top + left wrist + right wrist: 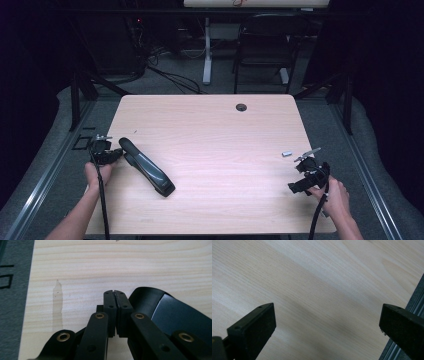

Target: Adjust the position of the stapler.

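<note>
A black stapler (146,166) lies flat on the left part of the wooden table (225,130), turned at a slant. The left gripper (111,156) sits just beside the stapler's back end, and its two jaws are pressed together with nothing between them. The right gripper (306,173) rests far away near the table's right edge, with its jaws wide apart over bare wood.

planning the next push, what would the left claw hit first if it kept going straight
Probably bare table. The shut left claw points across it, with the stapler just beside it, off that line.
</note>
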Available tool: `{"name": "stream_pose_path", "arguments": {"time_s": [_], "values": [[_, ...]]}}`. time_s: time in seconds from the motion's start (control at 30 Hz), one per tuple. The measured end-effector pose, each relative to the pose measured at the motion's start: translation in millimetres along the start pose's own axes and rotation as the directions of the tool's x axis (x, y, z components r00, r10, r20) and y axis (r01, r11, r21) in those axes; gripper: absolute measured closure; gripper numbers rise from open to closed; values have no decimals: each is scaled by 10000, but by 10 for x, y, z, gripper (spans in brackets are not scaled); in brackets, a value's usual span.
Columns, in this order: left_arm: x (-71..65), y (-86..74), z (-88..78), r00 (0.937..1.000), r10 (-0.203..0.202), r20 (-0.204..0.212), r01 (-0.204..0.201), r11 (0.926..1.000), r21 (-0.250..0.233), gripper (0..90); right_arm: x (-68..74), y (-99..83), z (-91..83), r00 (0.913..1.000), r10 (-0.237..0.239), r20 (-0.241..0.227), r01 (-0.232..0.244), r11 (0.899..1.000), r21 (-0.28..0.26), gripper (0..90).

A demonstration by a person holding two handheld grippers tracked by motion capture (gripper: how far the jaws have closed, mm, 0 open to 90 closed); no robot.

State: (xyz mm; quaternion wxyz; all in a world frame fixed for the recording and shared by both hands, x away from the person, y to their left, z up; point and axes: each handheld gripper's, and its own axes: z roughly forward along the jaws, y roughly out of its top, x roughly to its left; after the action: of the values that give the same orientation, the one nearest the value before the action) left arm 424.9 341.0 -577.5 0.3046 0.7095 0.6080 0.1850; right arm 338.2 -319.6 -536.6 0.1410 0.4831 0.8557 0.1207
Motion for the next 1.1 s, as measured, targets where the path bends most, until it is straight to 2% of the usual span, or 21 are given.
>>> {"name": "stream_pose_path", "arguments": {"time_s": [0.03,0.1,0.13,0.2,0.4,0.43,0.47,0.53,0.57,0.6,0.77,0.9,0.97,1.0,1.03,1.1], "values": [[-4,0,5,9999,109,-21,-109,9999,-53,887,6,-5,8,10000,94,29,-93,9999,-100,2],[-7,5,4,9998,196,41,-195,9998,-60,890,-2,2,2,10000,-44,-14,44,10000,49,2],[-11,15,-3,9995,223,237,-221,9997,-62,890,5,3,6,9999,27,-145,-27,10000,-12,2],[-25,31,-4,9982,367,470,-357,9991,-212,899,15,8,8,10000,-34,-53,34,10000,29,2],[-105,73,-51,9875,933,1269,-907,9955,-260,900,30,13,17,9999,-79,-105,80,9999,84,3],[-144,81,-54,9851,1162,1267,-1141,9932,-238,900,30,13,17,9999,-81,-105,82,9999,95,2],[-144,81,-54,9851,1162,1267,-1141,9932,-238,900,30,13,17,9999,-81,-105,82,9999,95,2],[-189,90,-61,9832,1417,1147,-1408,9899,-164,900,28,12,13,9999,-147,5,147,9998,127,3],[-200,88,-60,9823,1447,1191,-1433,9895,-200,900,38,6,20,10000,-31,19,31,10000,-27,4],[-205,85,-60,9817,1398,1291,-1383,9902,-204,900,29,12,6,9998,-202,47,201,9997,134,5],[-231,77,-88,9834,1181,1374,-1170,9930,-158,900,27,10,15,9999,-97,-33,98,9999,125,6],[-274,87,-114,9793,1258,1585,-1235,9921,-243,900,33,13,16,9999,-63,-83,64,9999,85,6],[-356,105,-129,9752,1475,1652,-1444,9891,-303,900,34,21,11,9999,-167,17,167,9997,193,6],[-424,109,-121,9678,1728,1832,-1730,9848,-150,900,36,24,12,9999,-171,-12,171,9996,211,7],[-424,109,-121,9678,1728,1832,-1730,9848,-150,900,36,24,12,9999,-171,-12,171,9996,211,7],[-507,109,-99,9625,1916,1920,-1920,9812,-165,900,38,26,14,9998,-206,55,204,9994,276,7]]}}
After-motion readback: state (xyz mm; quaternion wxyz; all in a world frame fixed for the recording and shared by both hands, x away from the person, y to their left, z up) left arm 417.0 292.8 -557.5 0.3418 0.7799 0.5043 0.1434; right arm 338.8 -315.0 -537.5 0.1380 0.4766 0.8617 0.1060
